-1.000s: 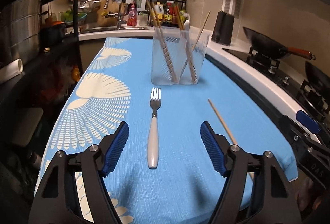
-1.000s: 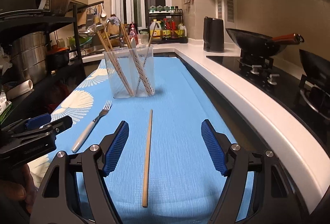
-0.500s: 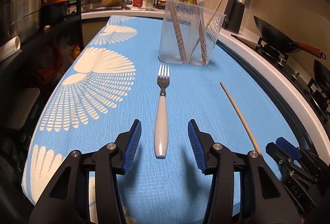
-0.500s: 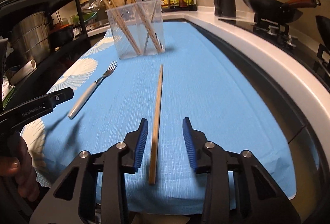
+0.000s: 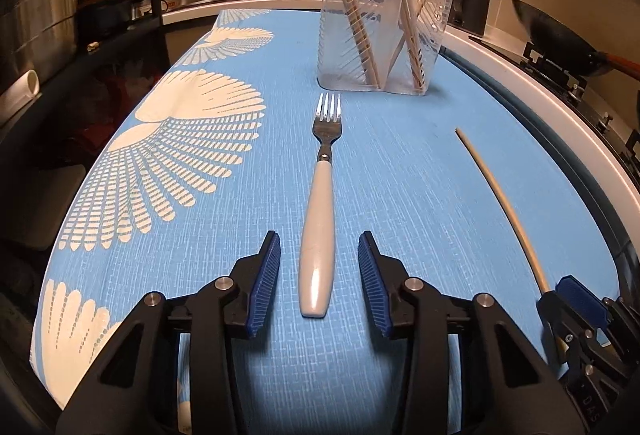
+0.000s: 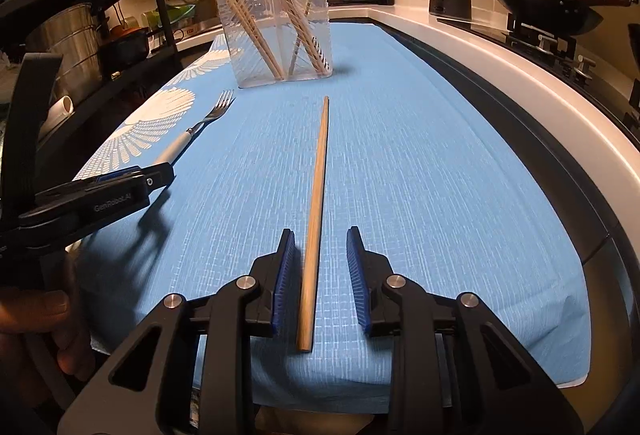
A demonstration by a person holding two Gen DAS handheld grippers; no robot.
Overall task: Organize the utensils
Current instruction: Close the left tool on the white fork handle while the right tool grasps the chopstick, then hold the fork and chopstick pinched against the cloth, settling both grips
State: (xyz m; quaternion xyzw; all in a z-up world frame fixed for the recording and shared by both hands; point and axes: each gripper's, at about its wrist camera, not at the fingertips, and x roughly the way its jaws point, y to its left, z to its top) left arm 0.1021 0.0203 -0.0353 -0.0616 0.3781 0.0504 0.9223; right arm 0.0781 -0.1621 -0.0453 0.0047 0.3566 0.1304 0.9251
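Left gripper (image 5: 319,267): my jaws, just closing, straddle the white-handled steel fork (image 5: 318,235), not touching.
Right gripper (image 6: 320,267): closing around the bare wooden chopstick (image 6: 316,211), gaps showing.
Ahead: clear plastic utensil cup (image 6: 276,31) with chopsticks, path unobstructed.
Writing: "GenRobot.AI" on my left gripper.

- Lighting: warm, dim indoor light; brightest on the blue cloth (image 5: 400,175).
- Shadows: soft, dark beneath each gripper.
- Glare: fork (image 5: 320,203) handle shines faintly.
- Distortion: strong fisheye bending, dark vignetted corners.
- Focus: mostly sharp.
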